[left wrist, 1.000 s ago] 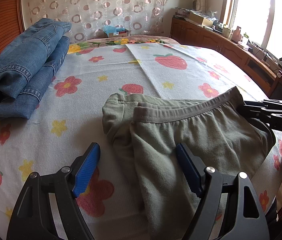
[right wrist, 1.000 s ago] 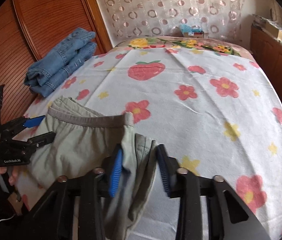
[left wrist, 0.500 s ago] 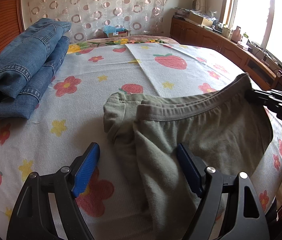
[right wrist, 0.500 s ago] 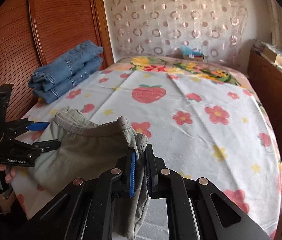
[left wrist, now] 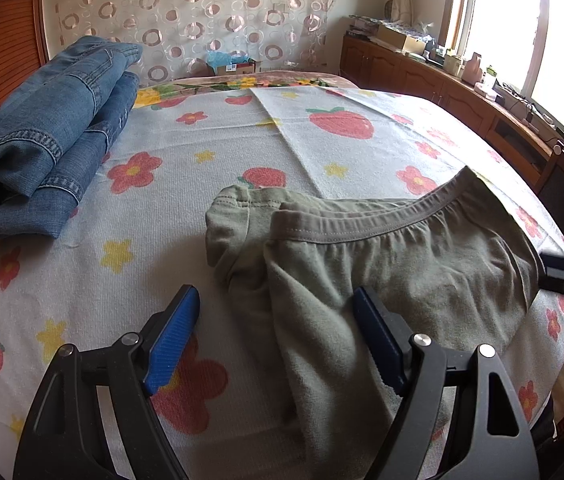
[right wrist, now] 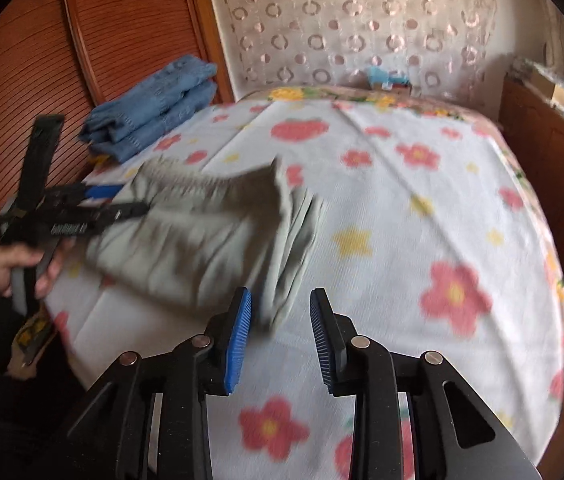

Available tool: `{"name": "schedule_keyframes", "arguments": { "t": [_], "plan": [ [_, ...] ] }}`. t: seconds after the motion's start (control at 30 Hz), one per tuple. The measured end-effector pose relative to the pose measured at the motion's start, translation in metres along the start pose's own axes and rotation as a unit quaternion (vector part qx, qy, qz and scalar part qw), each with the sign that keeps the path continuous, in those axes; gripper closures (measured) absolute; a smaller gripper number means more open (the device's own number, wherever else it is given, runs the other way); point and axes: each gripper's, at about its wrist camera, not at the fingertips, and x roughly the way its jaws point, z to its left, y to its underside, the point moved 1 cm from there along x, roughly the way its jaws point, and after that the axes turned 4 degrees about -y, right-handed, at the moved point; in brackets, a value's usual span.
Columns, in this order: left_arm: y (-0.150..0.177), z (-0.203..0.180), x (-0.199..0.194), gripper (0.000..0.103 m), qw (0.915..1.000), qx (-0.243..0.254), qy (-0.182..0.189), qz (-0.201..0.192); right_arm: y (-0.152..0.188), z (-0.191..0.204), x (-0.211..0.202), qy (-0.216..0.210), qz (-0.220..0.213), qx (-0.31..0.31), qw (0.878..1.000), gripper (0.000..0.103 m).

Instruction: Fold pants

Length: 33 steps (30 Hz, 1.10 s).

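My left gripper: jaws spread wide, low in the left wrist frame. One blue pad rests over the bare sheet; the other sits at the near edge of the pants. Nothing is pinched.
My right gripper: jaws apart at the bottom centre of the right wrist frame, holding nothing. The near corner of the cloth lies just ahead of the left pad. That view is blurred, so I cannot tell whether the pad touches the cloth.
Pants: green, lying in the lower right of the left wrist frame, already doubled over. The waistband runs across the middle, with a hem bunched at its left end.
Step in hand, as I judge it: the fold is laid and both grippers are free. What remains is to square it.
How to do it well: I bring my left jaws over the bunched hem, close on the top layers only, and draw them flat toward the waistband. My right gripper takes the opposite corner so both ends move together, keeping edges stacked rather than skewed.
Risk: pinching the sheet along with the cloth, or dragging the pile toward the bed's near edge.
Further out: folded jeans sit in the upper left, well apart from the pants.
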Motion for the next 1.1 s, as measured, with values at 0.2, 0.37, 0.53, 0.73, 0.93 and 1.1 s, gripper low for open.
{"name": "schedule_keyframes", "arguments": {
  "t": [0.2, 0.37, 0.53, 0.73, 0.93, 1.1],
  "plan": [
    [0.000, 0.001, 0.000, 0.023, 1.0000, 0.000, 0.000, 0.000, 0.003, -0.017, -0.007, -0.029, -0.010, 0.007, 0.999, 0.100],
    [0.000, 0.001, 0.000, 0.023, 1.0000, 0.000, 0.001, 0.000, 0.004, -0.028, -0.022, -0.037, -0.022, 0.023, 0.999, 0.100],
    [-0.001, 0.002, -0.001, 0.023, 1.0000, -0.005, 0.002, 0.001, -0.003, -0.022, -0.021, -0.014, -0.030, 0.023, 0.999, 0.074],
    [-0.012, 0.012, -0.012, 0.036, 0.9988, -0.021, 0.043, -0.011, -0.027, -0.018, 0.013, 0.002, -0.019, 0.025, 1.000, 0.060],
    [-0.023, 0.020, -0.009, 0.048, 0.9989, -0.017, 0.044, -0.004, -0.047, -0.018, 0.028, 0.004, -0.017, 0.029, 0.999, 0.059],
    [-0.026, 0.020, 0.003, 0.048, 0.9989, -0.017, 0.043, 0.011, -0.044, -0.021, 0.012, 0.008, -0.035, 0.032, 0.999, 0.053]
  ]
}}
